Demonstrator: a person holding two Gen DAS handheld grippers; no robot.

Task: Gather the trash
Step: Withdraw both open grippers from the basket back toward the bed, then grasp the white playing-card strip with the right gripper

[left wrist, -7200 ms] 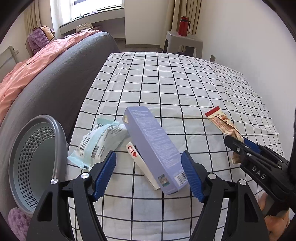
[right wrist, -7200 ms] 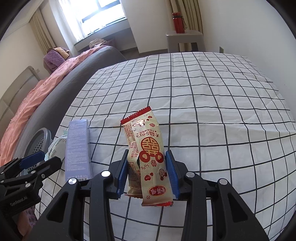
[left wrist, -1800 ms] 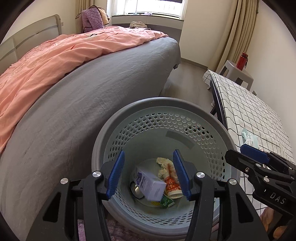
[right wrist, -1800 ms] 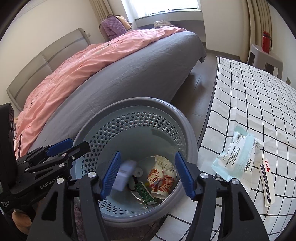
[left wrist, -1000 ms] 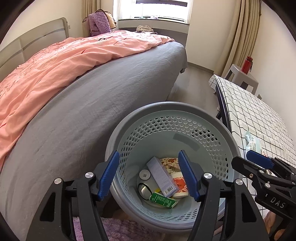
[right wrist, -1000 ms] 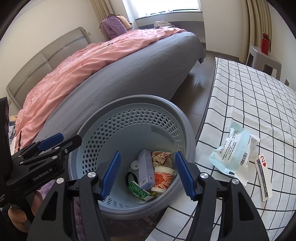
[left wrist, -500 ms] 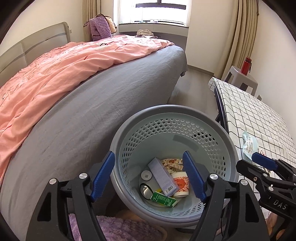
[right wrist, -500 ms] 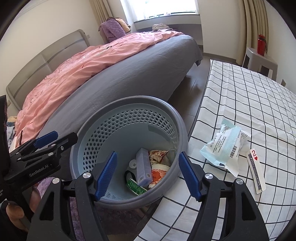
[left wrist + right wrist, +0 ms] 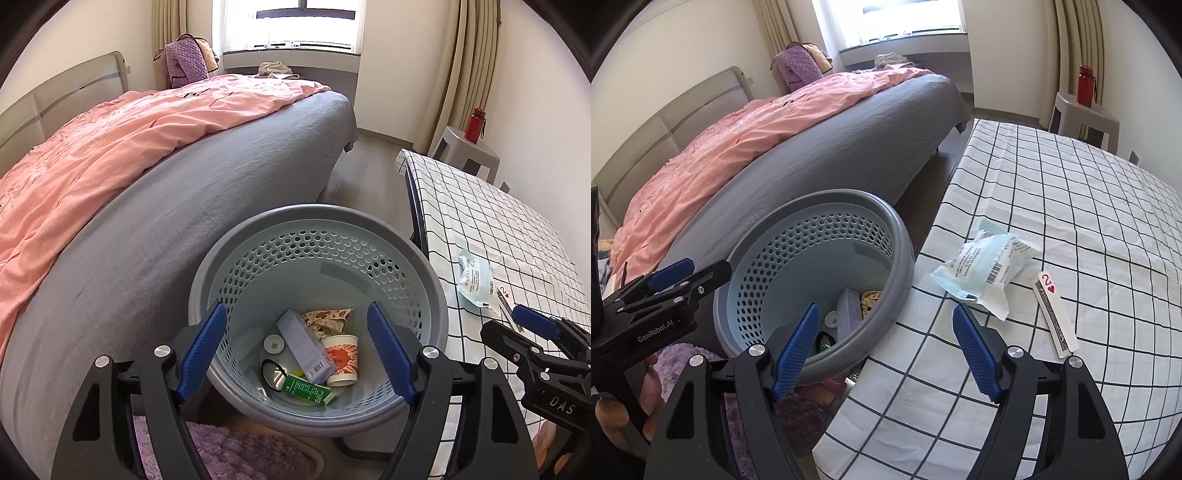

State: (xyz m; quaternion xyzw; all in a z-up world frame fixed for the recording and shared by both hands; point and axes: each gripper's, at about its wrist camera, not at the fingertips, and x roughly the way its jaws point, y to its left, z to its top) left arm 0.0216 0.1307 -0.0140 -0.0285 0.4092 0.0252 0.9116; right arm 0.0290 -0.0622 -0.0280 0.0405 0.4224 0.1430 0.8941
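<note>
A grey perforated trash basket (image 9: 413, 258) stands between the bed and the table; it also shows in the right wrist view (image 9: 905, 243). Inside lie a purple box (image 9: 303, 345), a red-and-white snack wrapper (image 9: 327, 317), a paper cup (image 9: 343, 360) and a green carton (image 9: 306, 389). My left gripper (image 9: 297, 350) is open and empty above the basket. My right gripper (image 9: 886, 345) is open and empty over the table's near edge beside the basket. A light blue and white packet (image 9: 982, 271) and a playing card (image 9: 1054, 314) lie on the checked tablecloth (image 9: 1071, 206).
A bed with a grey sheet (image 9: 184, 206) and a pink duvet (image 9: 110, 147) stands to the left. A purple rug (image 9: 229, 450) lies under the basket. A grey stool (image 9: 1082, 114) with a red bottle (image 9: 1086, 86) stands at the far end of the table.
The purple box and the snack wrapper went from the table into the basket. Both grippers have opened and lifted back; the right one has swung toward the table.
</note>
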